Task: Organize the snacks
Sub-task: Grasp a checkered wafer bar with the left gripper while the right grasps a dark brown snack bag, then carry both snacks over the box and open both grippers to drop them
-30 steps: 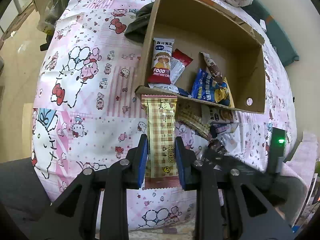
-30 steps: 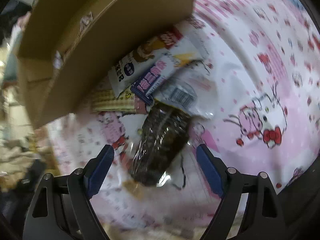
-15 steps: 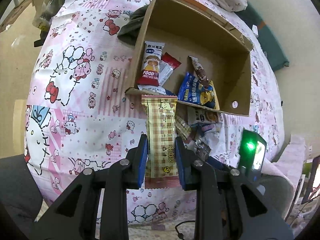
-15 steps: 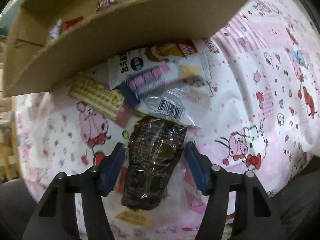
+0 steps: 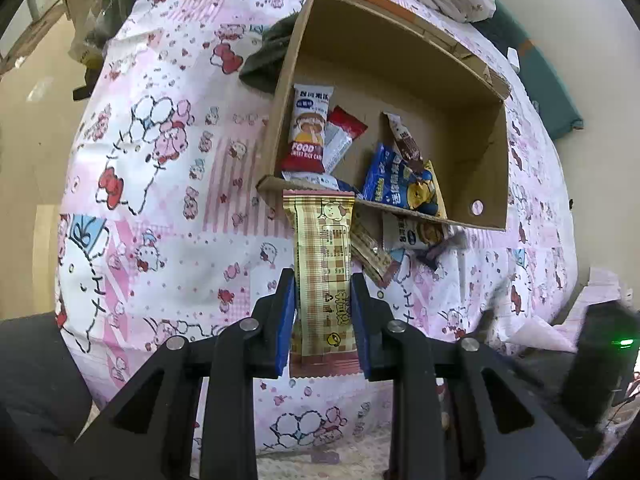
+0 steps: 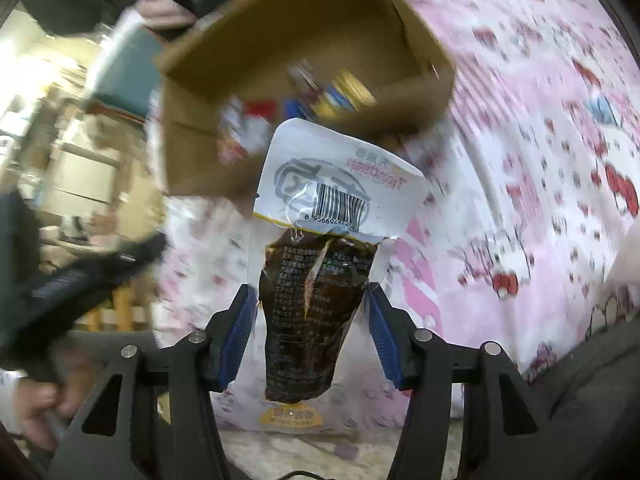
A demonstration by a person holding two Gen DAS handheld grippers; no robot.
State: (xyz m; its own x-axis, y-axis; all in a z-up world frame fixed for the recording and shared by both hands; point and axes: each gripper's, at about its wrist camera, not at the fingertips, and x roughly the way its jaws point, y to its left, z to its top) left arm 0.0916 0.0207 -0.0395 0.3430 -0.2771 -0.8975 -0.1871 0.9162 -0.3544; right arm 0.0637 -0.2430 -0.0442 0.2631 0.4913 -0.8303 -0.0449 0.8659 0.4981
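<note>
A plaid wafer bar (image 5: 323, 276) stands lengthwise between the pads of the left gripper (image 5: 323, 312), which is nearly closed and clamps the bar by its long edges. The bar's long axis points straight ahead, away from the gripper, and its far end overlaps the near wall of an open cardboard box (image 5: 486, 168). The box lies directly ahead of the left gripper, on a pink cartoon-print cloth (image 5: 168, 184). Inside it are several snacks, among them a rice cake pack (image 5: 307, 132) and a blue packet (image 5: 394, 182). A few more snacks (image 5: 412, 236) lie loose on the cloth just outside the near wall.

In the right wrist view, a clear pouch (image 6: 320, 280) with dark contents and a white barcode end sits between the pads of the right gripper (image 6: 312, 320). Its jaws are closing at about half width, and the pads press on the pouch's sides. The pouch's long axis also points ahead, its white end toward the box (image 6: 424, 76), which is blurred here.

Both hands face the box; the left looks nearer the wall, so its bar probably only needs carrying forward over the wall and dropping.
</note>
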